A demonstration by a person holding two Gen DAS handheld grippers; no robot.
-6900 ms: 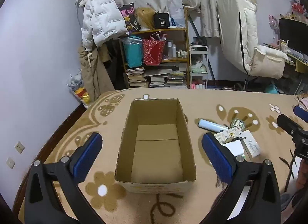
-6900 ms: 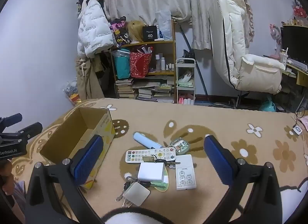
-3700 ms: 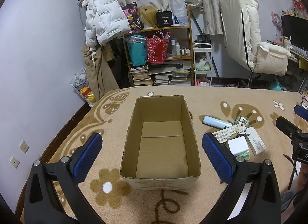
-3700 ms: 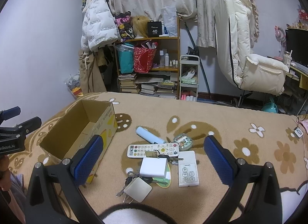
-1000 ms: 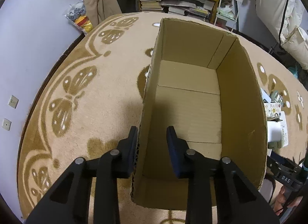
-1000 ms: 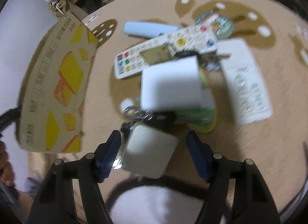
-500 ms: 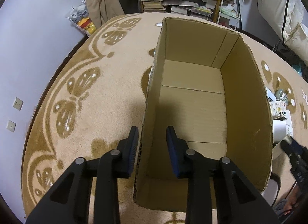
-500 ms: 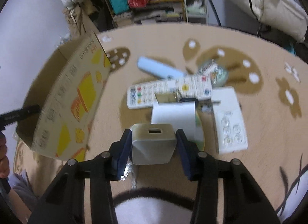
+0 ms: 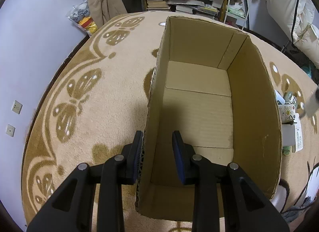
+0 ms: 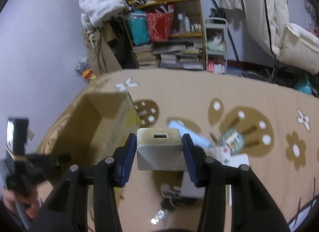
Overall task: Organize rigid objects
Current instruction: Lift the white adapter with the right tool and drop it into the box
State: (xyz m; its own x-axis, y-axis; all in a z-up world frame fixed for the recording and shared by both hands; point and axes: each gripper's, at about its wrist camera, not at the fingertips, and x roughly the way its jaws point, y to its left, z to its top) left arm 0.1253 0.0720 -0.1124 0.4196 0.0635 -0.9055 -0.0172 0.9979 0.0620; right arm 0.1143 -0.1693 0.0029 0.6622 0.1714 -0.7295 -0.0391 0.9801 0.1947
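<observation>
Since half a second ago, the left gripper (image 9: pixel 157 152) is keeping its place astride the near left wall of the cardboard box (image 9: pixel 217 112), outer pad touching the cardboard, inner pad standing apart, so not fully clamped. Inside, the box is still sitting empty.

Meanwhile the right gripper (image 10: pixel 159 152) is carrying the white USB charger (image 10: pixel 159 148), clamped between both pads, up and away from the remote controls (image 10: pixel 221 152) toward the box, likely to drop it in. It is looking square and smooth, its port facing forward.
</observation>
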